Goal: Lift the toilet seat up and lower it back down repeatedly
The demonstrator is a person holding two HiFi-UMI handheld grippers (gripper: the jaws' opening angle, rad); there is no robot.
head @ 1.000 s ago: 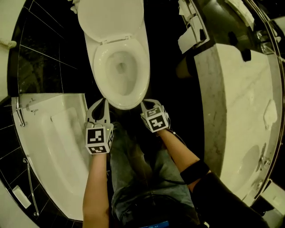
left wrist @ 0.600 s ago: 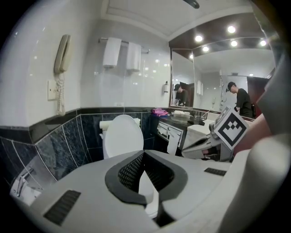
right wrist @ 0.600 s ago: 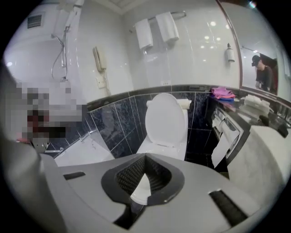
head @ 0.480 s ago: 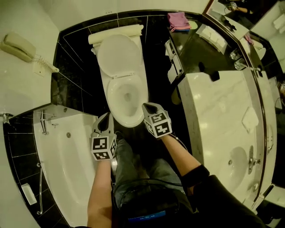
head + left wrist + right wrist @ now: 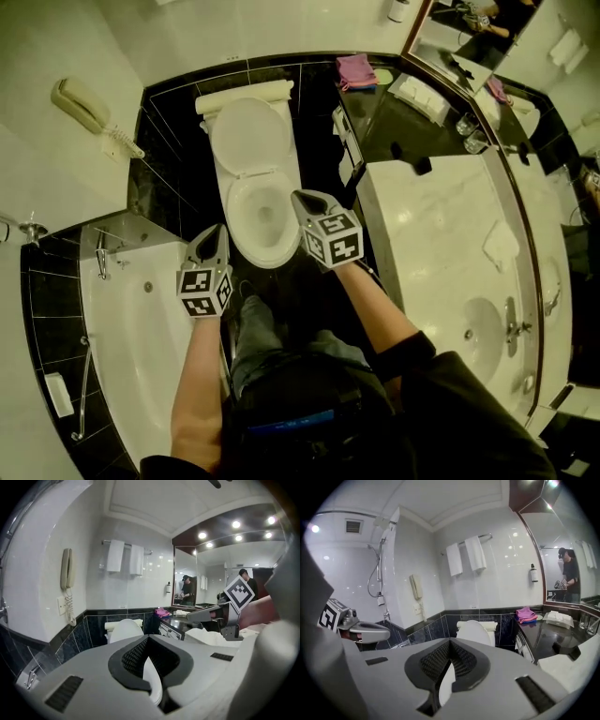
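Observation:
The white toilet stands against the black-tiled wall, its lid (image 5: 248, 136) raised against the tank and the bowl (image 5: 262, 220) uncovered. I cannot tell whether the seat ring is up with the lid. My left gripper (image 5: 217, 234) hangs in the air at the bowl's front left, shut and empty. At the bowl's front right my right gripper (image 5: 305, 200) is likewise shut and holds nothing. Neither touches the toilet. The left gripper view looks past its closed tips (image 5: 148, 638) at the lid (image 5: 124, 630). The right gripper view shows the lid (image 5: 474, 632) beyond its tips (image 5: 450, 644).
A white bathtub (image 5: 141, 319) lies at the left. A marble vanity (image 5: 441, 244) with a sink (image 5: 492, 333) stands at the right. A wall phone (image 5: 84, 108) hangs left of the toilet. A pink cloth (image 5: 354, 70) lies on the dark counter, and towels (image 5: 464, 555) hang above.
Both grippers have risen from beside the bowl's front rim and now hang higher above the floor. The head camera has pulled back, so more of the room shows. Nothing was gripped.

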